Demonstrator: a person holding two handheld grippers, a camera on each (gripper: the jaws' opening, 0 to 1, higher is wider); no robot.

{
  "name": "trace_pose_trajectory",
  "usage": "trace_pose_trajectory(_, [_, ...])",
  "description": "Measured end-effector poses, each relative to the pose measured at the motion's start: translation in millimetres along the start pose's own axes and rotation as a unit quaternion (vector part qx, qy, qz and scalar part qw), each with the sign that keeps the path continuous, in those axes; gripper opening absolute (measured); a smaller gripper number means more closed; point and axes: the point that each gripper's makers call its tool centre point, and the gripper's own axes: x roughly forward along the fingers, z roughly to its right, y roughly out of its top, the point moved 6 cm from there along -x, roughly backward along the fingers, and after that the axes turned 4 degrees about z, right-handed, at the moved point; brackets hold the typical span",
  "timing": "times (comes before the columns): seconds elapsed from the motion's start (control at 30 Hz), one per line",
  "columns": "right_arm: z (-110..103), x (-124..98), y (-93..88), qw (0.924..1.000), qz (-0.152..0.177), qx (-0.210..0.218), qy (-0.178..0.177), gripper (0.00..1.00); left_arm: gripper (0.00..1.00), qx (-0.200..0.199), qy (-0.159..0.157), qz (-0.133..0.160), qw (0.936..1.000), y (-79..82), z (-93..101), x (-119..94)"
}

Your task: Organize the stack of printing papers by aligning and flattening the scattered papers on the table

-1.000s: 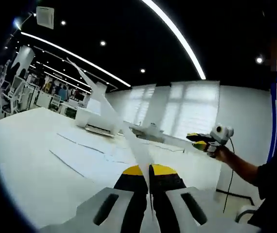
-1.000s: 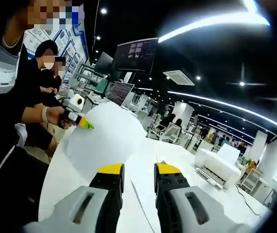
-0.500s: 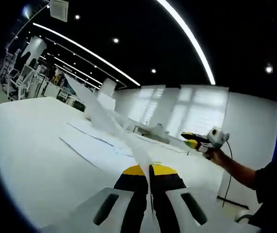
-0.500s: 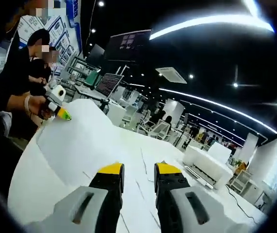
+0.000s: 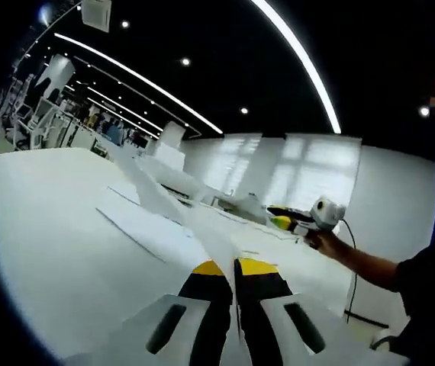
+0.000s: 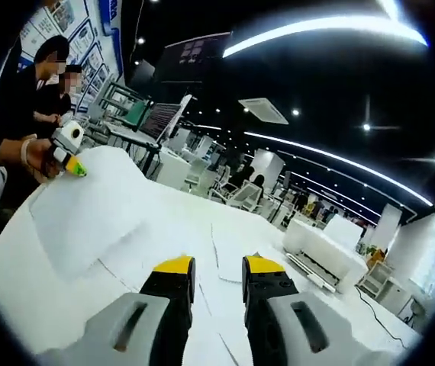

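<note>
Compared with one second ago, the raised sheet (image 5: pixel 173 215) lies at a flatter angle: its far corner sat high against the dark ceiling and is now close above the desk (image 5: pixel 42 229). In the right gripper view the same sheet (image 6: pixel 88 213) has moved from upright toward a low drape over the desk (image 6: pixel 19 297) surface.

The left gripper (image 5: pixel 234 268) has its yellow-tipped jaws closed together on the near edge of the sheet, which emerges as a thin white line between them. In the right gripper view the left gripper (image 6: pixel 75 169) holds the sheet's far corner.

The right gripper (image 6: pixel 216 267) holds its jaws parallel with a narrow gap between them; whether sheet material sits in that gap cannot be determined. In the left gripper view the right gripper (image 5: pixel 278 218) is at the sheet's opposite end (contact unclear).

The sheet is thin, matte white and flexible, curving along its length. Further loose papers (image 5: pixel 137 229) lie flat and scattered on the smooth white desk, their edges visible as fine dark lines. A white printer (image 6: pixel 326 259) stands further along the desk.
</note>
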Motion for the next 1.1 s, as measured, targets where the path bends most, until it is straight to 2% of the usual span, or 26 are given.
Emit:
trace_pose_trajectory(0.03, [1.5,4.2,-3.1,0.9999,-0.007,-0.012,-0.001,0.20,0.06,0.002,-0.003,-0.001,1.0000,0.4,0.3,0.3])
trace_pose_trajectory(0.17, [12.8,23.1,-17.9,0.9999,-0.010,-0.008,-0.011,0.21,0.06,0.001,-0.004,0.003,1.0000,2.4,-1.2,1.4])
trace_pose_trajectory(0.3, [21.8,43.3,-30.7,0.9993,-0.022,-0.022,-0.018,0.22,0.06,0.001,-0.002,0.004,1.0000,2.5,-4.7,2.6])
trace_pose_trajectory(0.4, [33.3,55.7,-41.0,0.9973,-0.042,-0.052,-0.029,0.23,0.06,0.001,0.001,0.005,1.0000,2.1,-4.3,1.8])
trace_pose_trajectory(0.47, [37.1,63.4,-45.8,0.9969,-0.046,-0.054,-0.032,0.23,0.06,0.000,0.002,0.006,1.0000,2.0,-4.6,2.0])
trace_pose_trajectory(0.57, [38.9,72.9,-54.0,0.9962,-0.056,-0.057,-0.034,0.23,0.06,0.002,0.000,0.005,1.0000,1.6,-4.8,3.1])
trace_pose_trajectory(0.77, [36.3,91.9,-73.8,0.9928,-0.087,-0.081,-0.016,0.23,0.06,-0.002,0.002,0.004,1.0000,0.4,-5.6,2.5])
trace_pose_trajectory(0.87, [34.9,98.2,-79.3,0.9903,-0.099,-0.097,-0.011,0.23,0.06,-0.001,0.001,0.003,1.0000,-0.1,-5.0,3.3])
trace_pose_trajectory(1.0, [36.3,111.0,-85.4,0.9898,-0.103,-0.098,-0.006,0.23,0.06,0.002,0.000,0.000,1.0000,-1.0,-5.4,3.7])
trace_pose_trajectory(1.1, [35.2,116.0,-88.1,0.9823,-0.121,-0.143,-0.003,0.23,0.06,0.000,0.002,0.002,1.0000,-0.8,-6.6,3.9])
